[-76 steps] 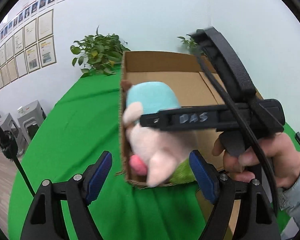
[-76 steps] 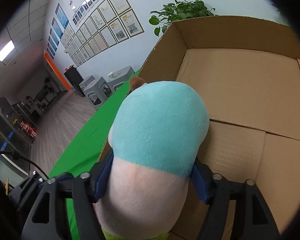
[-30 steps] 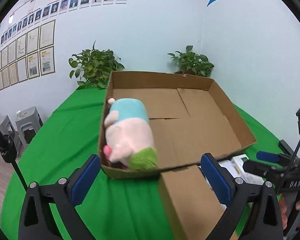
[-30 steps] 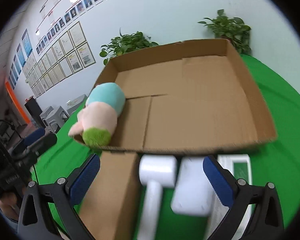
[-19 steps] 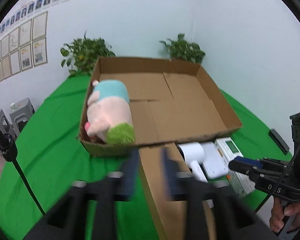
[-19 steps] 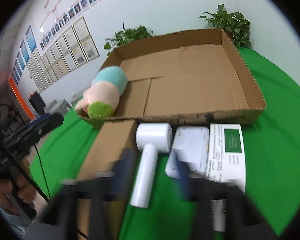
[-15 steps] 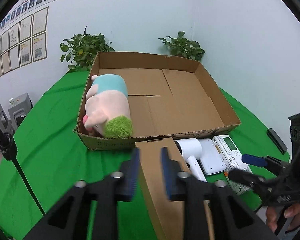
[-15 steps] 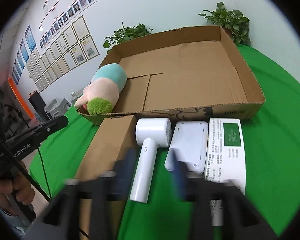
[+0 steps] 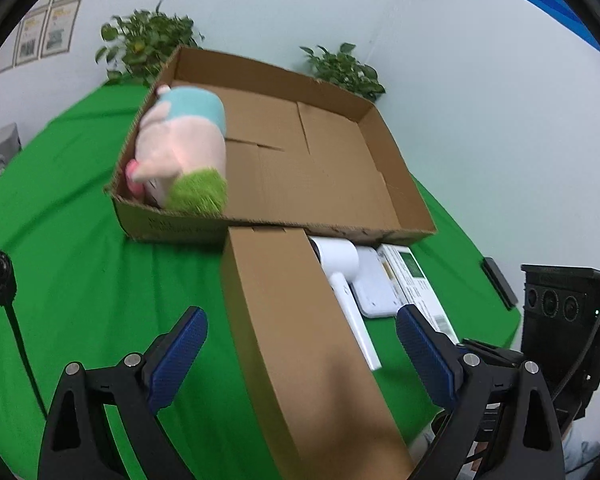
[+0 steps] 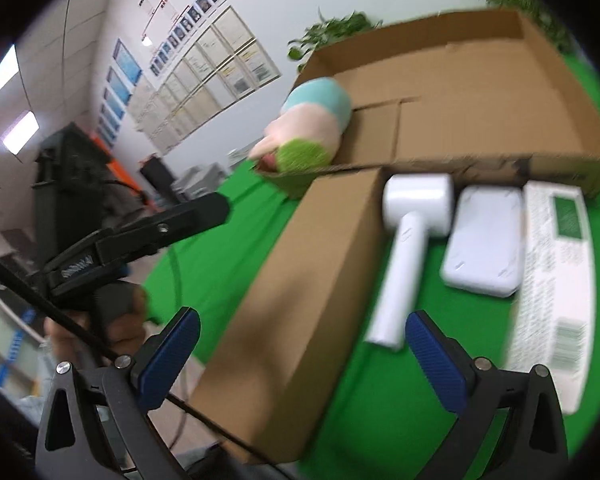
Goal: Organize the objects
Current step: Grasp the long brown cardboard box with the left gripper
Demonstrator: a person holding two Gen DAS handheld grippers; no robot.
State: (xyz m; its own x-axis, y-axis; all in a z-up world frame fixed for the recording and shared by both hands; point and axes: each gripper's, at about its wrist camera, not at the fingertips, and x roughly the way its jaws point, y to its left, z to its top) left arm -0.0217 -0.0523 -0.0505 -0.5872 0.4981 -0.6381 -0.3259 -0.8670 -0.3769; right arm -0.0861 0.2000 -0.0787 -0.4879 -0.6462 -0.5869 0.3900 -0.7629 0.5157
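Left wrist view: the left gripper [image 9: 302,350] hangs over a long brown box [image 9: 296,340], jaws opening, not touching it. A plush toy [image 9: 182,152] lies in the left end of the cardboard tray [image 9: 340,160] on the green counter [image 9: 80,260].

Right wrist view: the right gripper [image 10: 304,360], jaws opening, grips nothing. A white dryer [image 10: 410,240], white pad [image 10: 486,240] and printed carton [image 10: 552,292] lie beside the box; print unreadable.

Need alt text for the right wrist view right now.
Open right gripper hovers over a long closed brown box on green cloth. Beside it lie a white hair dryer, white device and labelled carton; a plush toy lies in the open tray box.
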